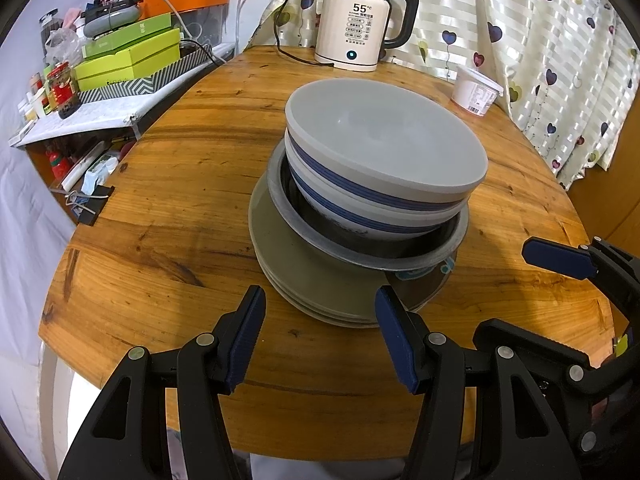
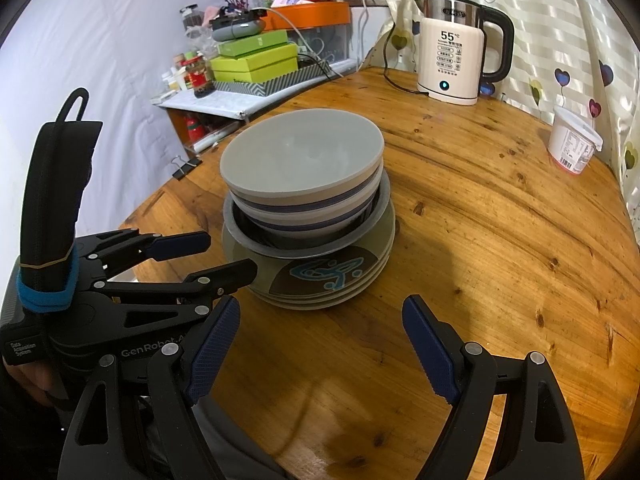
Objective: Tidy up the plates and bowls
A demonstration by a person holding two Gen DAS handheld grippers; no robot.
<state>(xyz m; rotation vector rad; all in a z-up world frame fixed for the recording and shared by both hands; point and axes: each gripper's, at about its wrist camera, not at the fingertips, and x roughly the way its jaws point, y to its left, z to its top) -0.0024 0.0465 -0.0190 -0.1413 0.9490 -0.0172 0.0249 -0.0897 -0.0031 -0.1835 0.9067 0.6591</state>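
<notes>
A stack stands mid-table: olive plates (image 1: 320,280) at the bottom, a metal bowl (image 1: 360,248) on them, then white bowls with blue stripes (image 1: 384,152) nested on top. The same stack shows in the right wrist view, plates (image 2: 320,280) under striped bowls (image 2: 300,160). My left gripper (image 1: 320,336) is open and empty, just in front of the plates' near edge; it also shows in the right wrist view (image 2: 224,256). My right gripper (image 2: 320,352) is open and empty, nearer than the stack; one of its fingers (image 1: 560,258) shows at the right of the left wrist view.
A round wooden table (image 1: 160,240) holds an electric kettle (image 1: 360,20) at the back and a white tub (image 1: 476,94) at the back right. A cluttered shelf with green boxes (image 1: 128,56) stands left. A curtain hangs behind.
</notes>
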